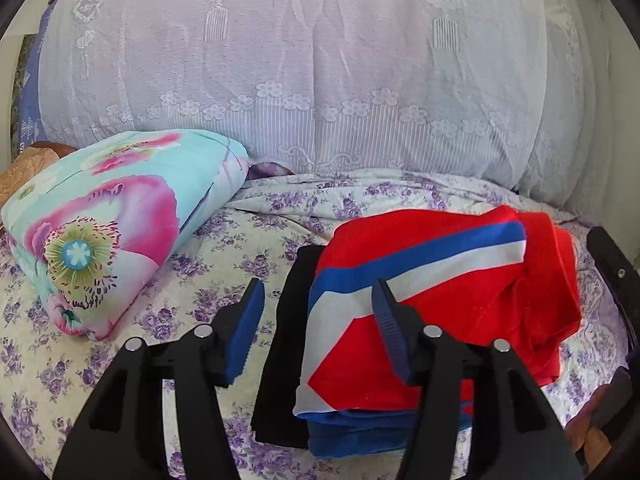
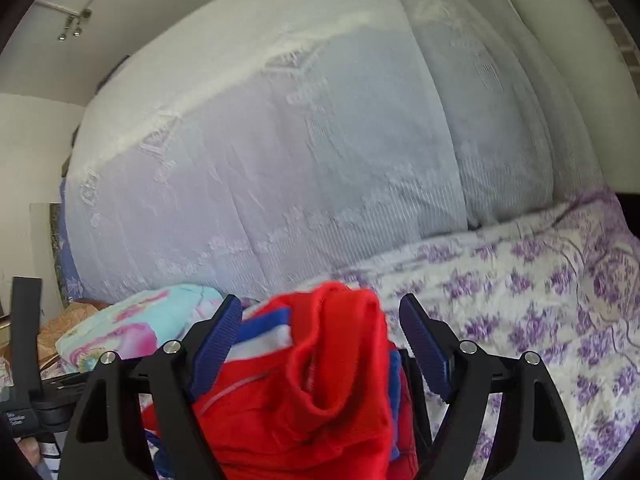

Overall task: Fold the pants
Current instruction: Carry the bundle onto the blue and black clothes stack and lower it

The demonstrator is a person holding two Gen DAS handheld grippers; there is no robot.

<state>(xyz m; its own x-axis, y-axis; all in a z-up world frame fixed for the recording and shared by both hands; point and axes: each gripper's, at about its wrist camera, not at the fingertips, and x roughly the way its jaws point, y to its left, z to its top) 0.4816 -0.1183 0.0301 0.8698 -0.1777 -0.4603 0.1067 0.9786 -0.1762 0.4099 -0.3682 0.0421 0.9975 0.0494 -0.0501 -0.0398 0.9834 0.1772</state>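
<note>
The pants (image 1: 440, 300), red with blue and white stripes, lie folded into a thick bundle on the bed (image 1: 200, 248), toward its right side. They sit on top of a black garment (image 1: 280, 344) whose edge sticks out along the left of the bundle. The top layer is rumpled at the far right end, where the red cloth bunches up.

The left hand-held gripper (image 1: 320, 308) hangs just above the near left end of the pile, its jaws spread wide, one blue pad (image 1: 246, 332) over the flowered sheet and the other over the white stripe. It holds nothing.

The right hand-held gripper (image 2: 320, 332) is at the other end of the bundle, jaws also spread, with a raised fold of the red cloth standing between its blue pads. The cloth lies close to the left pad, but I cannot tell whether it touches; the right pad stands clear of it.

A folded floral quilt (image 1: 108, 224) rests on the bed well to the left of the pants, and a white lace curtain (image 1: 320, 60) hangs behind the bed.
</note>
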